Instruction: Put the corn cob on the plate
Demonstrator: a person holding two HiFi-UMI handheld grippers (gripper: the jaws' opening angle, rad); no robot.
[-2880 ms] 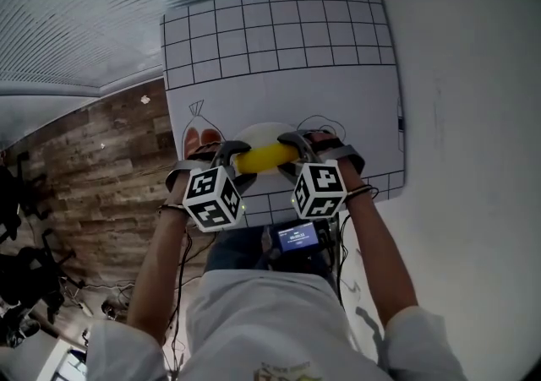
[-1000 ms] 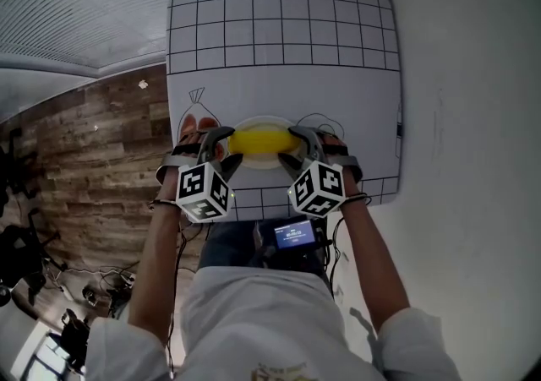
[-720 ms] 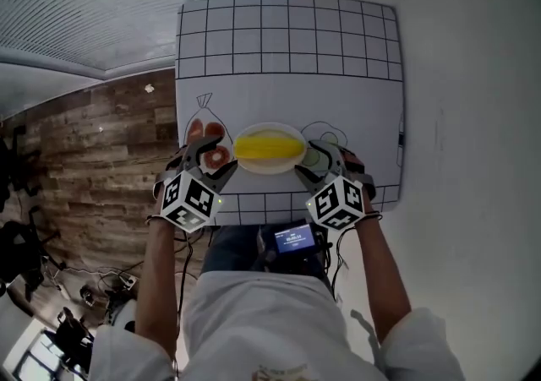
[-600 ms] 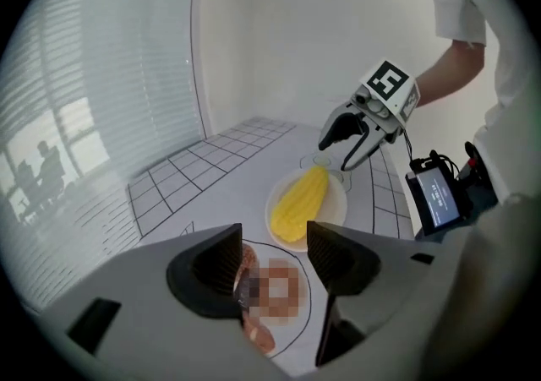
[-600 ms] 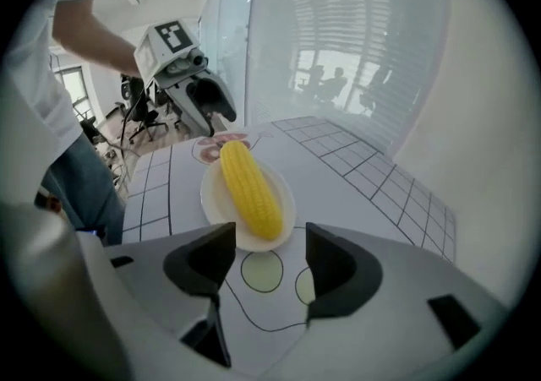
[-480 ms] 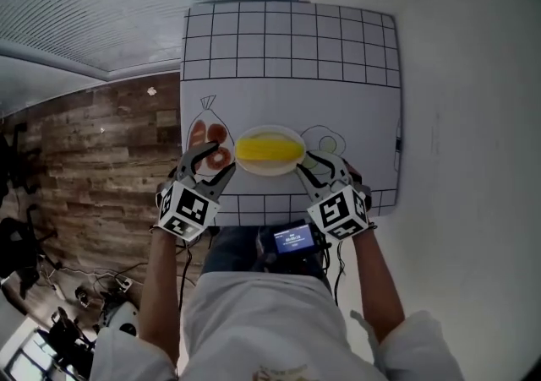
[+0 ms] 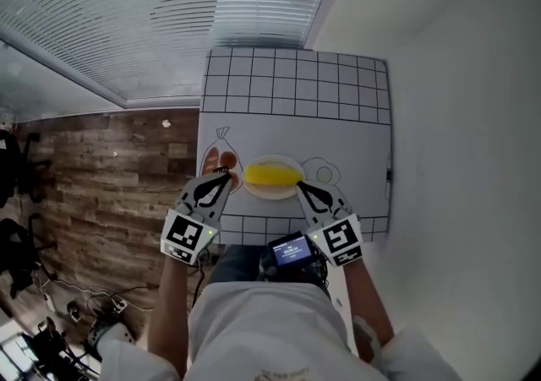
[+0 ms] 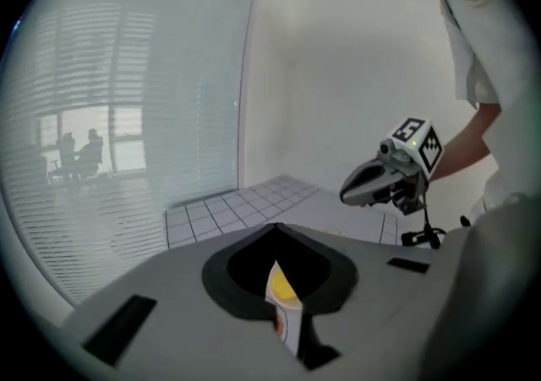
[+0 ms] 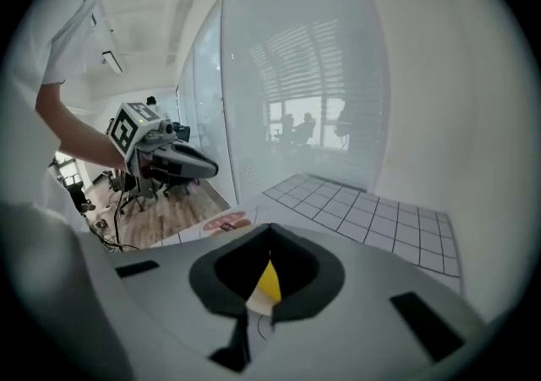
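The yellow corn cob (image 7: 272, 174) lies lengthwise on the white plate (image 7: 272, 195) near the front of the mat. My left gripper (image 7: 225, 175) hangs above the plate's left side, shut and empty. My right gripper (image 7: 300, 187) hangs above its right side, also shut and empty. Neither touches the cob. In the left gripper view the closed jaws (image 8: 275, 229) leave a small gap that shows a slice of the corn cob (image 8: 283, 286), with the right gripper (image 8: 389, 181) beyond. The right gripper view shows its closed jaws (image 9: 270, 227), a sliver of the corn cob (image 9: 269, 284) and the left gripper (image 9: 169, 160).
A white mat with a black grid (image 7: 296, 88) covers the table. Printed food drawings flank the plate: red items (image 7: 215, 160) to the left, an egg (image 7: 324, 173) to the right. A small screen (image 7: 289, 250) sits at the person's chest. Wooden floor (image 7: 110, 176) lies left of the table.
Both grippers let go of the corn cob, drew back from the plate and rose. Their jaws went from wide open to shut. The cob stays on the plate.
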